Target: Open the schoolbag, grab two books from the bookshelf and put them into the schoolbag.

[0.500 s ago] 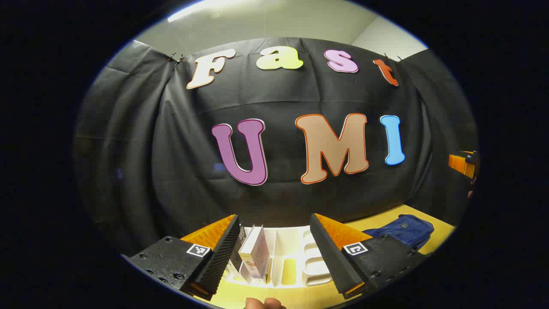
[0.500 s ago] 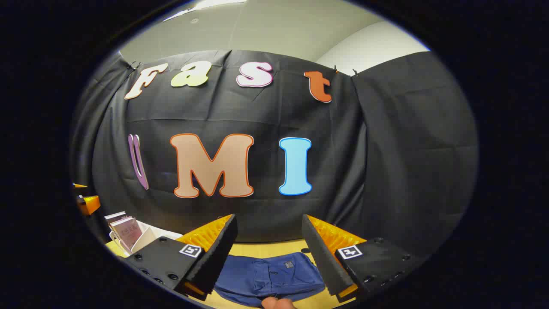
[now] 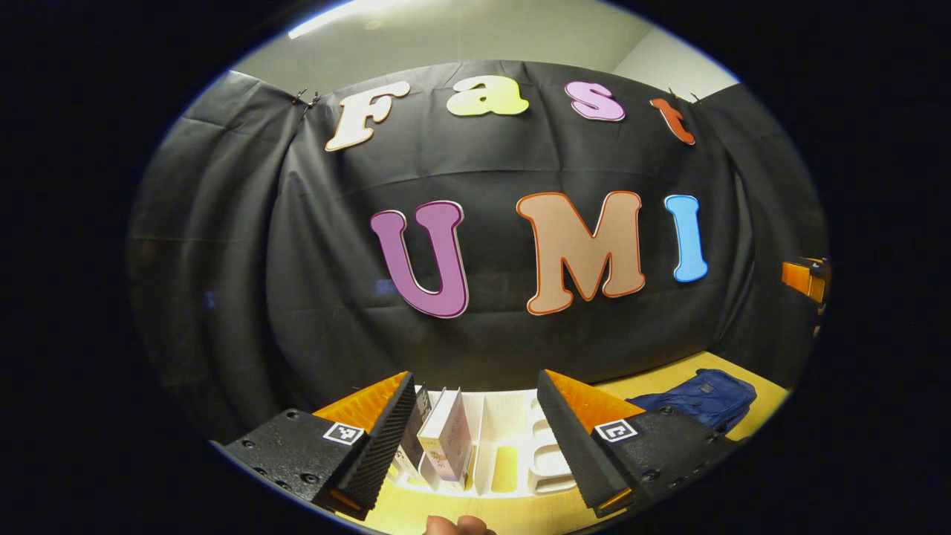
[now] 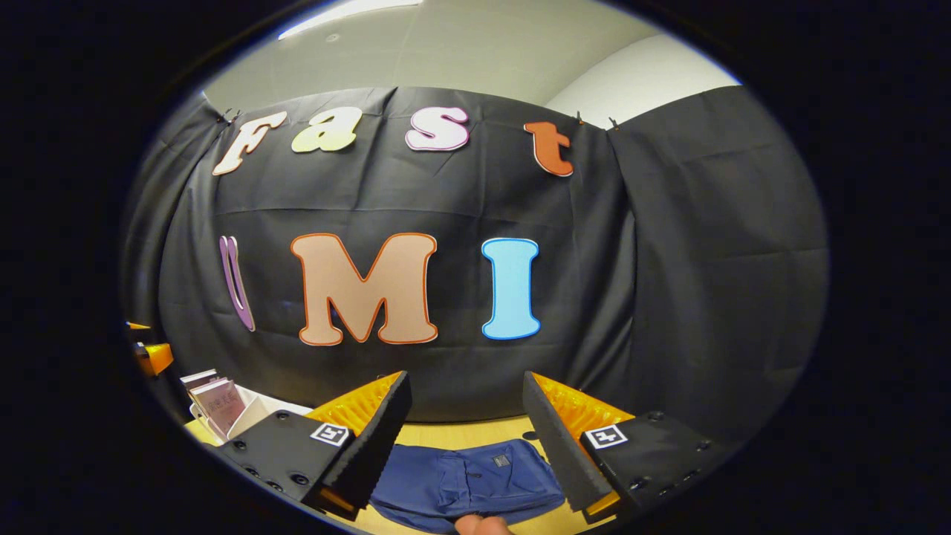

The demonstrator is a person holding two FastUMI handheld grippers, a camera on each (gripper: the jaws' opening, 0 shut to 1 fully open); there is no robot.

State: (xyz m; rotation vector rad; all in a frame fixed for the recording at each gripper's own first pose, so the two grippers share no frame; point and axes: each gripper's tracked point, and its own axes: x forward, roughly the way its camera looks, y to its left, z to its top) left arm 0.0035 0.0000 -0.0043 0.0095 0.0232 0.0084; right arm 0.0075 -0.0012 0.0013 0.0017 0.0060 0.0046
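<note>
A blue schoolbag (image 4: 468, 483) lies flat on the yellow table (image 4: 461, 432), straight ahead of my right gripper (image 4: 466, 386), which hangs open above it with nothing between its fingers. In the left gripper view the same schoolbag (image 3: 702, 397) lies far off to the right. My left gripper (image 3: 475, 386) is open and faces a white bookshelf (image 3: 513, 446) with upright dividers. Two or three books (image 3: 446, 442) stand at the shelf's left end, just inside my left finger. From the right gripper view, the books (image 4: 215, 401) stand at the far left.
The other gripper (image 3: 804, 276) is at the right edge of the left gripper view, and the other gripper (image 4: 152, 357) at the left edge of the right gripper view. A fingertip (image 3: 457, 526) pokes in at the bottom. Black cloth walls the table behind.
Both views have shifted only slightly; the bookshelf and books sit a touch to the right in the left gripper view. Both grippers stay open.
</note>
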